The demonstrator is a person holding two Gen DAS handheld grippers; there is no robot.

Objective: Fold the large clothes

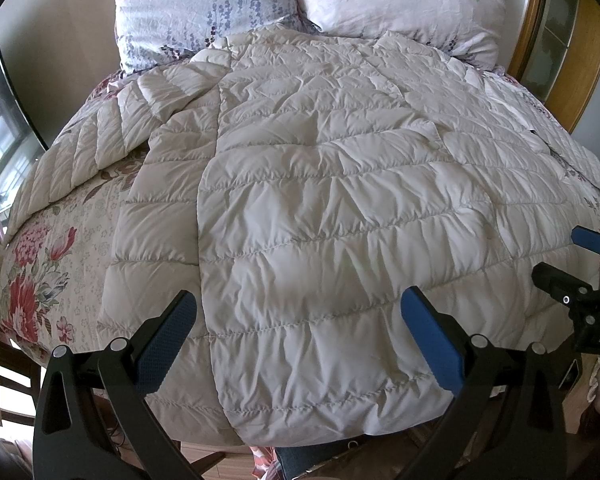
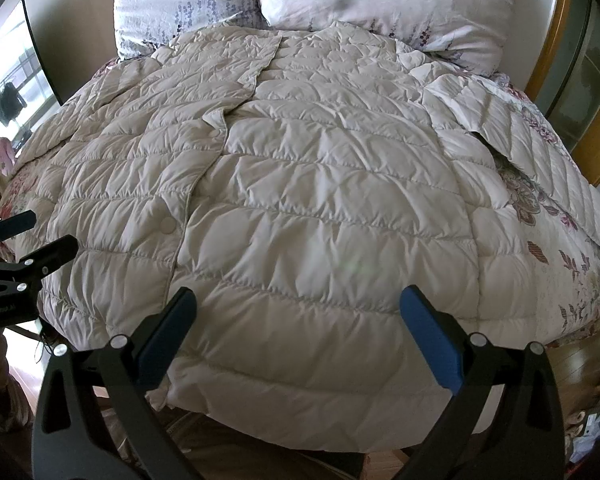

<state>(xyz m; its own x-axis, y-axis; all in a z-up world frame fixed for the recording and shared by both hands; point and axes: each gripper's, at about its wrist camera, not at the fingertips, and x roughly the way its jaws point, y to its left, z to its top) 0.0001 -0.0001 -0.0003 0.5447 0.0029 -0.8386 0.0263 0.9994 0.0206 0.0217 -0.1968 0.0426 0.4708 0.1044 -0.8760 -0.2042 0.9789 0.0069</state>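
The jacket's hem was hidden behind both grippers' fingers. The pillows were cut off by the top edge, and the bedspread was largely covered.

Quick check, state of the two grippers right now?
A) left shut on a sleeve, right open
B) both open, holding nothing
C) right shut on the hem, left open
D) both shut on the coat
B: the left gripper and right gripper both have jaws spread wide, above the puffer coat lying flat on the bed, with nothing between them.
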